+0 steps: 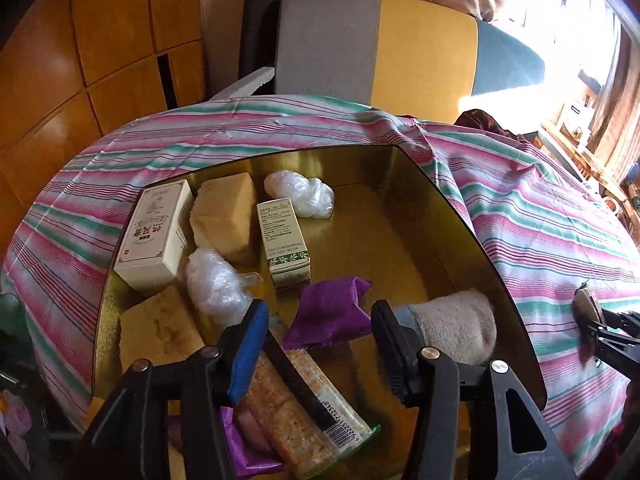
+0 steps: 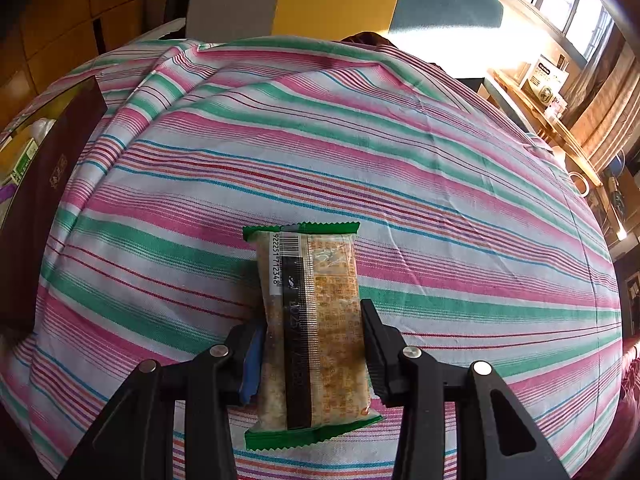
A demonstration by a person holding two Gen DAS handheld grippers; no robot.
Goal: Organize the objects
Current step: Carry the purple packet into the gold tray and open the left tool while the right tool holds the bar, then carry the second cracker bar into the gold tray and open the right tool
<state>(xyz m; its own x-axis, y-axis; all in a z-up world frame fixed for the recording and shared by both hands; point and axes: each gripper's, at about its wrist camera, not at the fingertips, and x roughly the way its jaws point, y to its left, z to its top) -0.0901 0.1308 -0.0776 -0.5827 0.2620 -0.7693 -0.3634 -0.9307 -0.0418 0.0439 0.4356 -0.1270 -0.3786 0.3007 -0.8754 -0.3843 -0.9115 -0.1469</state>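
A gold-lined box point(image 1: 460, 208) sits on the striped cloth point(image 2: 360, 140). Inside lie a white carton point(image 1: 156, 232), two yellow sponges point(image 1: 224, 216), a small green-and-white carton point(image 1: 286, 240), two crumpled plastic bags point(image 1: 216, 288), a purple packet point(image 1: 332, 312), a grey sock point(image 1: 456, 324) and a green-edged snack bar point(image 1: 304, 404). My left gripper point(image 1: 320, 344) hangs open over the box's near end, the snack bar lying below its fingers. My right gripper point(image 2: 312, 352) is shut on a second green-edged snack bar point(image 2: 312, 328) just above the cloth, to the right of the box.
The box's dark maroon outer wall point(image 2: 40, 200) stands at the left of the right wrist view. Chairs in grey, yellow and blue point(image 1: 400, 48) line the table's far side. Wooden cabinets point(image 1: 100, 40) are at the left, and a cluttered sunlit shelf point(image 2: 548, 92) at the right.
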